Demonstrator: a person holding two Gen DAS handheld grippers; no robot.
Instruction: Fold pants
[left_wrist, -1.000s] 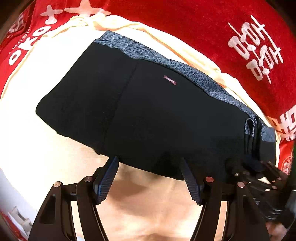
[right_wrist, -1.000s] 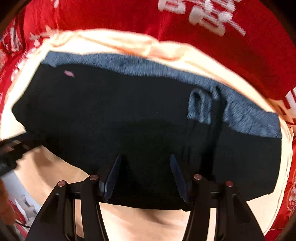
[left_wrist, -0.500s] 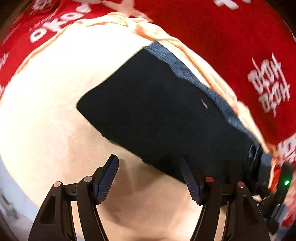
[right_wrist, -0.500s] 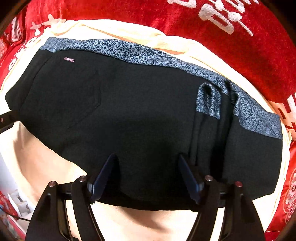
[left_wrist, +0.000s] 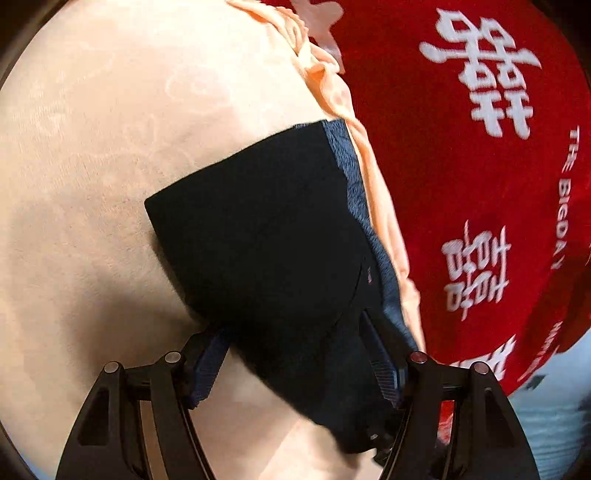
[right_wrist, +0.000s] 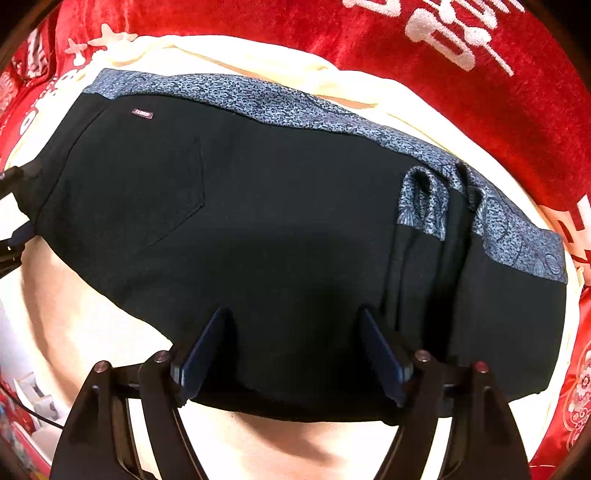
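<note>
Black pants (right_wrist: 277, 206) with a blue-grey patterned waistband (right_wrist: 258, 99) lie folded into a wide band on a cream cloth (right_wrist: 92, 332). My right gripper (right_wrist: 291, 350) points straight down over the band's near edge. Its jaws are opening, with black cloth below and between them and the pads off it. In the left wrist view the pants (left_wrist: 266, 229) run away lengthwise. My left gripper (left_wrist: 295, 365) stands open astride their near end: one pad at the cloth's edge, the other over the waistband side.
The cream cloth (left_wrist: 92, 129) lies on a red blanket (left_wrist: 461, 184) with white lettering, which borders the waistband side. The same red blanket (right_wrist: 406, 55) fills the top of the right wrist view. Small clutter shows at that view's lower left edge (right_wrist: 33, 402).
The left gripper has rolled and dropped towards the pants' end, so they now stretch away instead of across. The right gripper stayed in place and its jaws spread wider.
</note>
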